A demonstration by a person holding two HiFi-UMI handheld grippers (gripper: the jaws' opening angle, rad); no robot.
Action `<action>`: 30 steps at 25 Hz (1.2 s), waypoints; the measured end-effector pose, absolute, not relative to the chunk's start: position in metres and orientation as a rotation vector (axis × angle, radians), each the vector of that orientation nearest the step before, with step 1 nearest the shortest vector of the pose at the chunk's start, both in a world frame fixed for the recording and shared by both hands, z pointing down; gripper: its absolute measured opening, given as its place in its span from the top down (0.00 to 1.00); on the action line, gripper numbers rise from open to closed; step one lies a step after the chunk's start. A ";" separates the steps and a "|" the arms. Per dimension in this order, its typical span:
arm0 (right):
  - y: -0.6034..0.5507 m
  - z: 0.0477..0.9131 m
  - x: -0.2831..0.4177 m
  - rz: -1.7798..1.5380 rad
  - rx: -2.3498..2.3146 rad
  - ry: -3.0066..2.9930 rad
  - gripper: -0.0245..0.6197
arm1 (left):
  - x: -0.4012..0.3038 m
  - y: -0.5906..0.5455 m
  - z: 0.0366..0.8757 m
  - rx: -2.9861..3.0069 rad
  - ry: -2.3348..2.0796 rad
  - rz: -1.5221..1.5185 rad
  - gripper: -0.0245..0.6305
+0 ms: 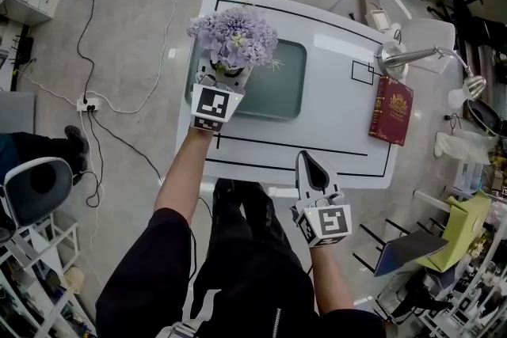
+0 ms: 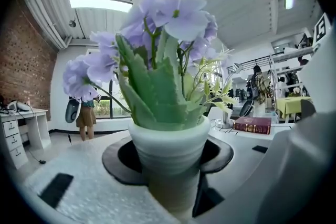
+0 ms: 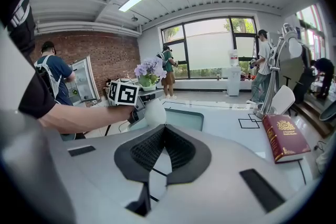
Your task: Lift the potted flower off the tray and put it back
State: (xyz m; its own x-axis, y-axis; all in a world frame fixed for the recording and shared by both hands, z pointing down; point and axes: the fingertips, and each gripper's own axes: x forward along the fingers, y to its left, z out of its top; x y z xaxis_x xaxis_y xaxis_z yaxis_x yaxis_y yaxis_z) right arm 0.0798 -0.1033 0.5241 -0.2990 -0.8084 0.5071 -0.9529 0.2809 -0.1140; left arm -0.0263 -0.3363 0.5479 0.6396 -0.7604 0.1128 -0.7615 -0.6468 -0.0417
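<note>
The potted flower [image 1: 234, 39], purple blooms in a small white ribbed pot [image 2: 168, 155], stands upright over the near left corner of the green-grey tray [image 1: 281, 87]. My left gripper [image 1: 222, 81] reaches in level from the near side, its black pads [image 2: 121, 162] tight against both sides of the pot. I cannot tell whether the pot's base touches the tray. My right gripper [image 1: 310, 164] hovers at the table's near edge, jaws together and empty. In the right gripper view the flower [image 3: 148, 70] and tray [image 3: 181, 118] lie ahead to the left of that gripper [image 3: 163, 131].
A dark red book [image 1: 391, 110] lies at the table's right, with a desk lamp [image 1: 412, 55] behind it. Black lines and a small square are taped on the white table [image 1: 333, 131]. Cables cross the floor on the left. People stand in the room's background.
</note>
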 end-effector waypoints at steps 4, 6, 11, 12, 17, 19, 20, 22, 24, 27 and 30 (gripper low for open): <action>-0.102 0.525 0.080 0.577 1.597 -2.213 0.95 | -0.029 -0.334 0.547 2.831 -1.340 0.196 0.61; -0.102 0.525 0.080 0.578 1.598 -2.220 0.95 | -0.028 -0.332 0.544 2.833 -1.336 0.197 0.61; -0.102 0.519 0.079 0.576 1.594 -2.253 0.95 | -0.027 -0.318 0.527 2.818 -1.316 0.192 0.61; -0.103 0.517 0.077 0.572 1.592 -2.264 0.95 | -0.028 -0.315 0.522 2.807 -1.311 0.194 0.61; -0.103 0.501 0.072 0.552 1.589 -2.328 0.95 | -0.028 -0.289 0.494 2.812 -1.297 0.204 0.61; -0.103 0.493 0.070 0.542 1.589 -2.355 0.95 | -0.027 -0.276 0.480 2.825 -1.298 0.212 0.61; -0.102 0.488 0.069 0.538 1.589 -2.369 0.95 | -0.026 -0.270 0.473 2.829 -1.298 0.217 0.61; -0.101 0.479 0.069 0.533 1.593 -2.397 0.95 | -0.024 -0.256 0.459 2.833 -1.295 0.222 0.61; -0.098 0.471 0.070 0.535 1.597 -2.423 0.95 | -0.021 -0.241 0.448 2.831 -1.290 0.222 0.61; -0.095 0.463 0.073 0.523 1.590 -2.458 0.95 | -0.017 -0.218 0.434 2.831 -1.292 0.233 0.61; -0.092 0.453 0.073 0.492 1.577 -2.486 0.95 | -0.018 -0.195 0.423 2.820 -1.302 0.241 0.61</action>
State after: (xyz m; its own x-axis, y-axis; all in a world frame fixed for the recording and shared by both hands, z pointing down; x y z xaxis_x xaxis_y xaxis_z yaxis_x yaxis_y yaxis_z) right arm 0.0730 -0.0917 0.4530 -0.4329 -0.8489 0.3031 -0.9004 0.3912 -0.1904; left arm -0.0178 -0.1948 0.4235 0.6388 -0.7545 0.1508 -0.7584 -0.6504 -0.0414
